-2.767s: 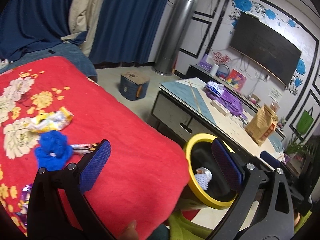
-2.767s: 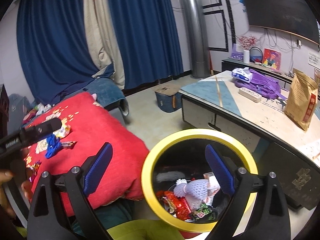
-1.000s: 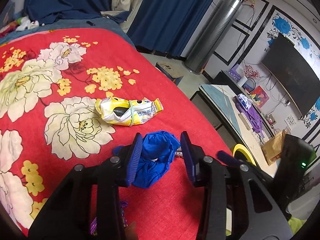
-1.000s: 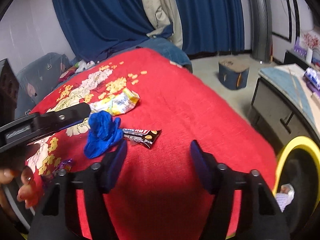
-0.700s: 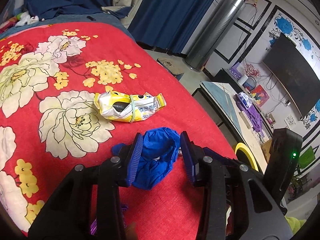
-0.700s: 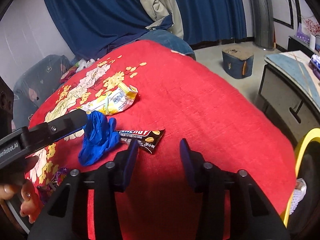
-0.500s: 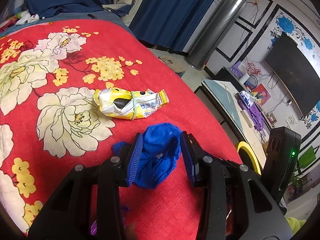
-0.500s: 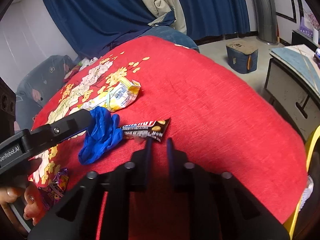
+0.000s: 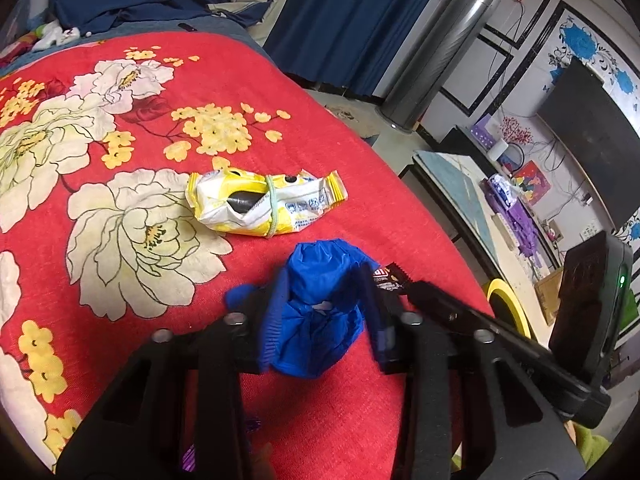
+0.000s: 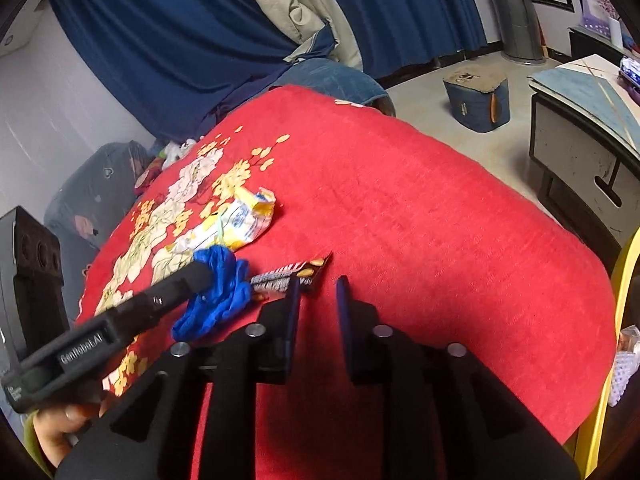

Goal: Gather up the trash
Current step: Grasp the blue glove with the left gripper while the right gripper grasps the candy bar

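The left hand-held gripper has its two pads pressed against the sides of the crumpled blue glove, so it holds this piece of trash, which seems just lifted from the red flowered bedspread. The right hand-held gripper is narrow, with only a small gap between its fingers, and it holds nothing; the dark candy bar wrapper lies just beyond its left finger, at about 11 o'clock from the tips. The yellow and white snack bag lies untouched at 12 o'clock of the glove. In my judgement the task is partly done: the yellow-rimmed trash bin, at 3 o'clock in the right view, already contains at least one white item, but the glove, the wrapper and the bag must still go there. The surface is a soft bed, so thin wrappers may sink into the cloth. The room has blue curtains, a low counter and a dark television on the wall.
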